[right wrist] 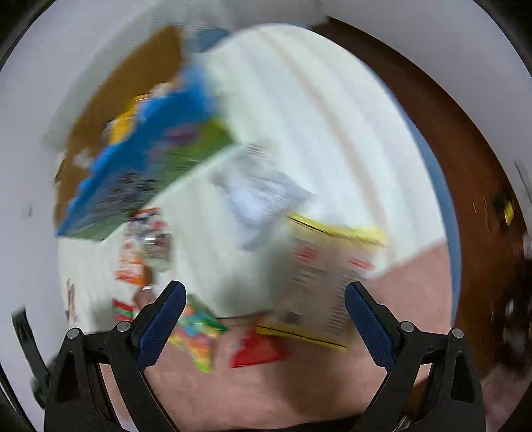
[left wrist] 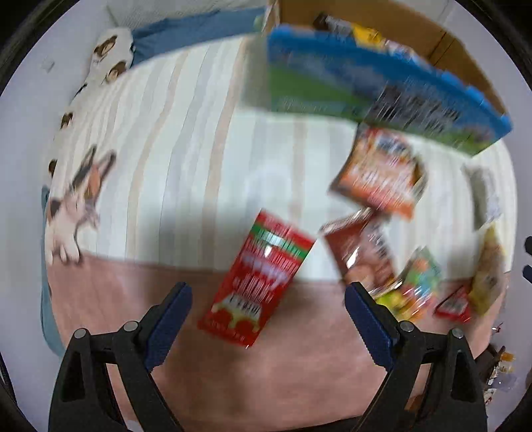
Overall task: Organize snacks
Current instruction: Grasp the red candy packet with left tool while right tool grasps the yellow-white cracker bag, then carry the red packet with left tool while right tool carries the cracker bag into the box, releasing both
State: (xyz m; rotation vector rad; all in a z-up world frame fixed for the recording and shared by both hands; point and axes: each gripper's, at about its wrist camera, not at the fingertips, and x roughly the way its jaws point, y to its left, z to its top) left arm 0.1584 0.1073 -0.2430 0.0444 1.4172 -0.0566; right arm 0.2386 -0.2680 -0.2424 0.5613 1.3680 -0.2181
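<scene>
Both views are blurry. Left hand-held gripper point(left wrist: 267, 299) gapes wide over a red snack box point(left wrist: 257, 282) on the bed point(left wrist: 186, 159), bare striped bedding to its left. Right hand-held gripper point(right wrist: 264, 299) is wide too, above a yellow-edged box point(right wrist: 319, 282). Blue-green cardboard box point(left wrist: 365, 89) sits beyond.

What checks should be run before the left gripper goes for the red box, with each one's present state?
1. Left gripper open: ok, jaws wide, nothing between them.
2. Red box lined up ahead of the left fingers: ok, it lies flat on the bed between them.
3. Red box free of neighbours: ok, the brown packet lies apart to its right.
4. Right gripper open and empty: ok.
5. Room in the cardboard box: cannot tell, a blue carton hides most of it.
6. Sharp view: not ok, both cameras are motion-blurred.
</scene>
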